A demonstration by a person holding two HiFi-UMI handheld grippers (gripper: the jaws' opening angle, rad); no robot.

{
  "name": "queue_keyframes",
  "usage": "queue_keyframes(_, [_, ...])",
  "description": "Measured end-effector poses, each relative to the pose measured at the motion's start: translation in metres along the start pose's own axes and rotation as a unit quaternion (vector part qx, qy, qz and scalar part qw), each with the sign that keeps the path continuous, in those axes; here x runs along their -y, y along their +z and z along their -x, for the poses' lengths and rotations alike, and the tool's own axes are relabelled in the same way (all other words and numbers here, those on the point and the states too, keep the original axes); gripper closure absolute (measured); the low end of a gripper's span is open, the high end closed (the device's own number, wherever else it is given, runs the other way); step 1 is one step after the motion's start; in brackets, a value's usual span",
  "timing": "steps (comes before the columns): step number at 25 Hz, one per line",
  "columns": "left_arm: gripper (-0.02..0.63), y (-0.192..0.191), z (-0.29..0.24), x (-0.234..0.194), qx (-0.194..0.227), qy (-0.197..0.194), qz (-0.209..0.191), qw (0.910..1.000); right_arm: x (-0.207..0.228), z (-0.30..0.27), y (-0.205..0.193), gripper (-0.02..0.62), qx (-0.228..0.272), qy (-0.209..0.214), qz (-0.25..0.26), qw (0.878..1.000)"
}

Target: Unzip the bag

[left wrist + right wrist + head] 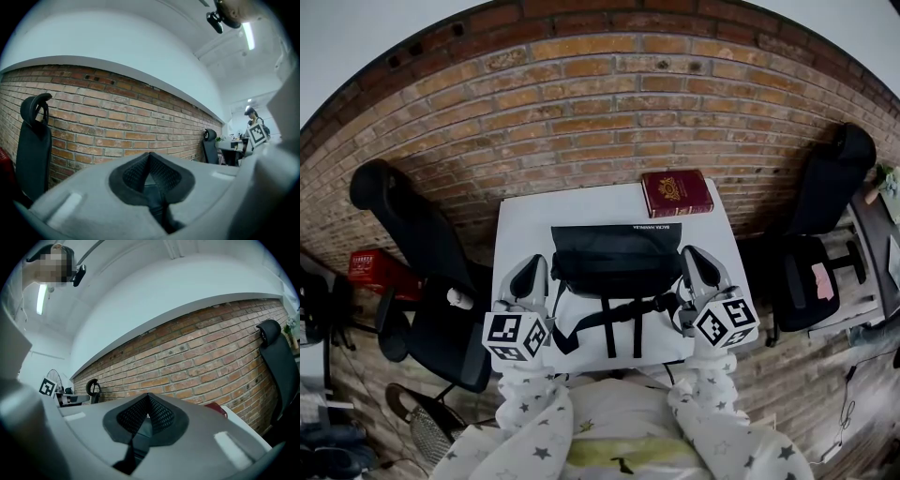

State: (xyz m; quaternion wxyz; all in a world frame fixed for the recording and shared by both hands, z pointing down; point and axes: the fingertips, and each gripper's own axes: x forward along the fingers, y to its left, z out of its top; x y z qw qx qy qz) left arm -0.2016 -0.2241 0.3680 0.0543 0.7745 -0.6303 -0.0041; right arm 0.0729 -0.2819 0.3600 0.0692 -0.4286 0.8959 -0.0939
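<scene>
A black bag (616, 258) lies in the middle of a small white table (525, 220), its straps and buckle trailing toward the near edge. My left gripper (532, 274) rests beside the bag's left end and my right gripper (697, 263) beside its right end. Neither touches the bag that I can see. In the left gripper view the dark pads (133, 176) meet with nothing between them. The right gripper view shows the same: its pads (161, 416) are closed together and empty. The bag's zipper does not show in any view.
A dark red book (676, 193) lies at the table's far right corner. Black office chairs stand left (412, 234) and right (825, 206) of the table, against a brick wall (609, 103). A red box (375, 267) sits on the floor at left.
</scene>
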Motion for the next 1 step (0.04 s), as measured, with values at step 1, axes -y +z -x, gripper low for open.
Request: queue_keyframes(1, [0.607, 0.0, 0.0001, -0.0002, 0.0, 0.0, 0.0, 1.0, 0.0004, 0.0003, 0.0004, 0.588, 0.001, -0.001, -0.002, 1.0])
